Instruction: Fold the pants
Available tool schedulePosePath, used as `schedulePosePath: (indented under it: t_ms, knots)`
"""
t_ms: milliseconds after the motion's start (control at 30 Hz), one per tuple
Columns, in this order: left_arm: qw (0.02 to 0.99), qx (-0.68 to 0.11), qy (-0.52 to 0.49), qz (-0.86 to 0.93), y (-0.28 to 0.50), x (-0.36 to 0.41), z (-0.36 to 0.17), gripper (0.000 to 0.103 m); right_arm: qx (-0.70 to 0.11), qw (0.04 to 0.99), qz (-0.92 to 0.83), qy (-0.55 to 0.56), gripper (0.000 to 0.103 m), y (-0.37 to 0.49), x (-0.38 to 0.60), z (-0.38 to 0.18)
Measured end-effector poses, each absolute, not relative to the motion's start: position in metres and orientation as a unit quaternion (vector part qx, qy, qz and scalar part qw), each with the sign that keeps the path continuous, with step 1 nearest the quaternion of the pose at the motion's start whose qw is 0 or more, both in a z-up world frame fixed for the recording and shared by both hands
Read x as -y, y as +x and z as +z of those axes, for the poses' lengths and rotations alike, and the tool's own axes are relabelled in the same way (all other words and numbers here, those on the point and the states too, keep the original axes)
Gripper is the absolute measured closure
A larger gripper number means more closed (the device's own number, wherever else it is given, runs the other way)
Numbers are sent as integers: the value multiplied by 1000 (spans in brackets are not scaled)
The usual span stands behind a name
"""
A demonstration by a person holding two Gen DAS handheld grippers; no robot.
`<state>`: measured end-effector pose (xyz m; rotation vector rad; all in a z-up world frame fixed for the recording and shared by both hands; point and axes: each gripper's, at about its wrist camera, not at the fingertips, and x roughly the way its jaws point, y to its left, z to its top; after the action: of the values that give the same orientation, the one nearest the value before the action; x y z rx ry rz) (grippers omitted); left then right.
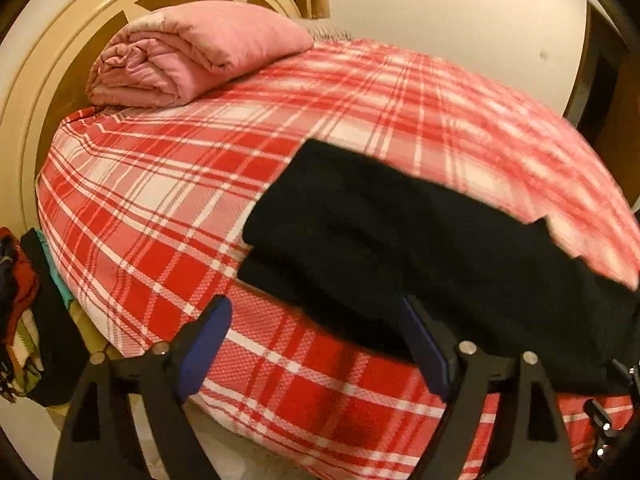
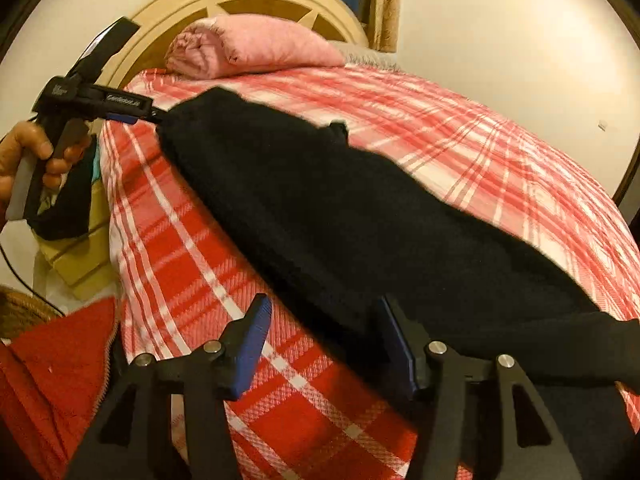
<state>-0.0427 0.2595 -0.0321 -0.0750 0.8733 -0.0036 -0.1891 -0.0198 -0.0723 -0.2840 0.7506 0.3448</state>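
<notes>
The left gripper (image 1: 316, 340) has its jaws spread wide and gripping nothing; the right-hand finger (image 1: 424, 352) sits against the near edge of the black pants (image 1: 400, 240), while the other finger hangs over bare bedspread. The right gripper (image 2: 324, 340) is the same: jaws apart, empty, one finger touching the dark cloth at its near edge and the other over the plaid.

The pants lie on the bed (image 1: 160, 200) as a long dark band, already doubled lengthwise by the look of the layered edge in the left wrist view, running from near the left gripper across toward the right one. In the right wrist view the left gripper (image 2: 132, 114) shows from the side at the far end of the band, held in the person's hand (image 2: 24, 160).

The main risk, as I judge it, is a shallow or partial bite. With only one finger of each gripper at the cloth, closing now may catch just the top layer, so the stack peels apart on lifting. The fabric is black and shows almost no edge detail, so picking the true corner is hard. The pants also lie close to the bed's near side, and a drag could pull them off. The rolled pink blanket (image 1: 192, 52) by the headboard (image 1: 36, 80) is well apart and no obstacle.
</notes>
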Motion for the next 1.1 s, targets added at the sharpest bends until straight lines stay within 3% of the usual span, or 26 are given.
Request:
schedulePosePath:
  t_ms: [133, 267, 533, 833, 900, 933, 1033, 1067, 1100]
  knots:
    - [925, -377, -38, -18, -39, -246, -8, 16, -320, 934, 147, -57, 46, -190, 48, -28]
    - [931, -361, -41, -36, -17, -216, -5, 16, -314, 949, 10, -4, 46, -159, 118, 2]
    - [914, -402, -39, -43, 13, -171, -51, 16, -370, 882, -216, 194, 46, -81, 295, -7]
    - [919, -393, -17, -14, 5, -162, -67, 2, -472, 810, -310, 155, 46, -7, 335, -62]
    - [920, -392, -13, -14, 5, -161, -68, 2, -462, 814, -317, 150, 46, -10, 338, -65]
    - [920, -392, -12, -14, 6, -161, -68, 1, -464, 813, -319, 148, 50, -11, 339, -65]
    - [920, -391, -14, -13, 6, -160, -69, 0, -466, 811, -316, 161, 87, -17, 345, -62]
    - [920, -391, -14, -14, 6, -161, -69, 0, -466, 810, -313, 169, 95, -20, 350, -60]
    - [920, -391, -13, -13, 6, -161, -69, 0, -466, 810, -305, 183, 97, -25, 356, -59]
